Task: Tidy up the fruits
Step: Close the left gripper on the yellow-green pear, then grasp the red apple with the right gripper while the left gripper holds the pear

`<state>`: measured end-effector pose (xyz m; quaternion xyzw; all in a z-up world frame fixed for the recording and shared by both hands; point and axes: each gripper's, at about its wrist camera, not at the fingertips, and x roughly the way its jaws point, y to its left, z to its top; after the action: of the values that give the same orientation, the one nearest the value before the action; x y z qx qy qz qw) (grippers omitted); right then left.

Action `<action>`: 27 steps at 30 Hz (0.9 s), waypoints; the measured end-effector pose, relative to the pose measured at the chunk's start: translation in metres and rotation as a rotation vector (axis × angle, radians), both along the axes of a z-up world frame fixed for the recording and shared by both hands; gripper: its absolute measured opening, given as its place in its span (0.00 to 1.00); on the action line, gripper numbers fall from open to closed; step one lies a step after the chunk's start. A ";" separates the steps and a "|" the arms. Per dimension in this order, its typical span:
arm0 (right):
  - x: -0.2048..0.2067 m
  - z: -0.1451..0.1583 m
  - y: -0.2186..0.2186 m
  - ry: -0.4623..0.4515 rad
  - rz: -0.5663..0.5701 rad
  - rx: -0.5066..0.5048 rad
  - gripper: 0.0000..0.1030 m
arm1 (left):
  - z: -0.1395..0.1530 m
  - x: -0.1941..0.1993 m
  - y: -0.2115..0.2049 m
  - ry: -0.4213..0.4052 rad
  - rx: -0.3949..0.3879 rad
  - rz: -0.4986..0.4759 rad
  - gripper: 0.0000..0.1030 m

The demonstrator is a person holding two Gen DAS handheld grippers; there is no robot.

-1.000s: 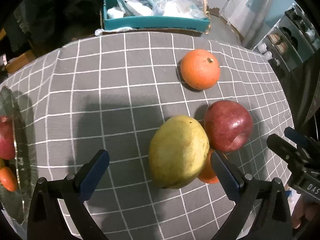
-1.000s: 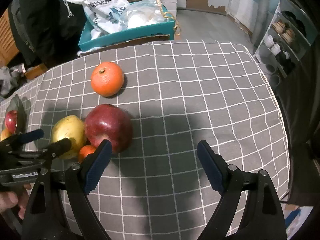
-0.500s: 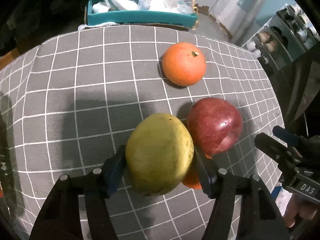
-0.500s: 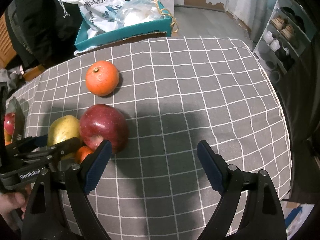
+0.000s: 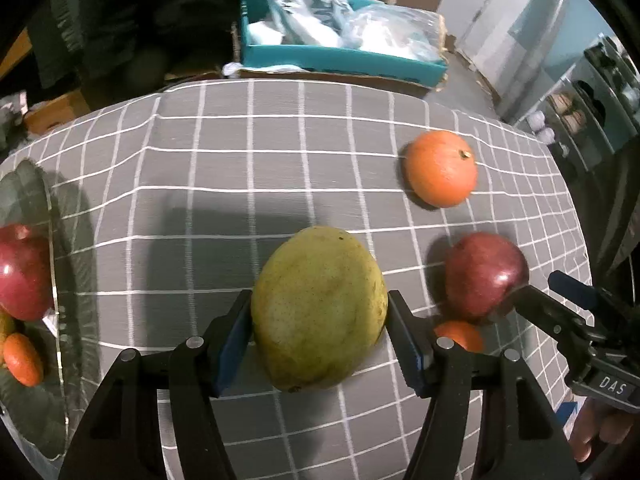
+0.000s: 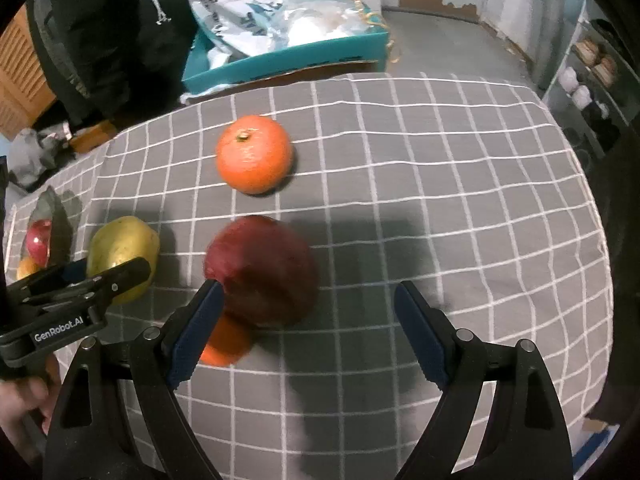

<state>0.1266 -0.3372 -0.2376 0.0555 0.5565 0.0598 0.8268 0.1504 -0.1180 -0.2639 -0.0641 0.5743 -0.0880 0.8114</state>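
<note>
Two blue-padded fingers of the left gripper (image 5: 319, 326) are clamped against the flanks of the yellow-green mango (image 5: 318, 308), one pad on each side at about its widest part. Whether it is lifted clear of the grey checked cloth (image 5: 240, 184) or resting on it, I cannot tell. This fruit looks heavy and smooth-skinned, probably a little yielding when ripe, so the broad middle seems the right place to hold: a firm but not crushing squeeze, since the tapered ends would likely slip out.

Just to its right a small orange fruit (image 5: 460, 334) lies tucked against the red apple (image 5: 486, 274). From the right wrist view, the right gripper (image 6: 308, 330) is spread wide, its left pad touching or nearly touching the apple (image 6: 262, 270), its right pad well apart from it; it grasps nothing. The apple looks hard and glossy, best taken across its widest part.

Farther back sits the larger orange (image 5: 440, 168), apart from the others. At the far left edge, a glass plate (image 5: 56, 280) already holds a red apple and a small orange, likely the mango's destination. Beyond the table stands a teal box (image 5: 340, 62) of bags.
</note>
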 end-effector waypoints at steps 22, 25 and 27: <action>0.023 -0.042 0.031 0.093 0.049 -0.024 0.82 | -0.001 -0.001 0.015 -0.011 0.026 0.014 0.64; 0.024 -0.042 0.033 0.090 0.054 0.003 0.72 | -0.001 0.000 0.015 -0.010 0.024 0.018 0.64; 0.023 -0.041 0.035 0.079 0.059 -0.025 0.72 | 0.000 -0.001 0.014 -0.011 0.024 0.016 0.64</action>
<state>0.1496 -0.3019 -0.2789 0.0307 0.5907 0.0751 0.8028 0.1491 -0.1036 -0.2641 -0.0584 0.5702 -0.0746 0.8160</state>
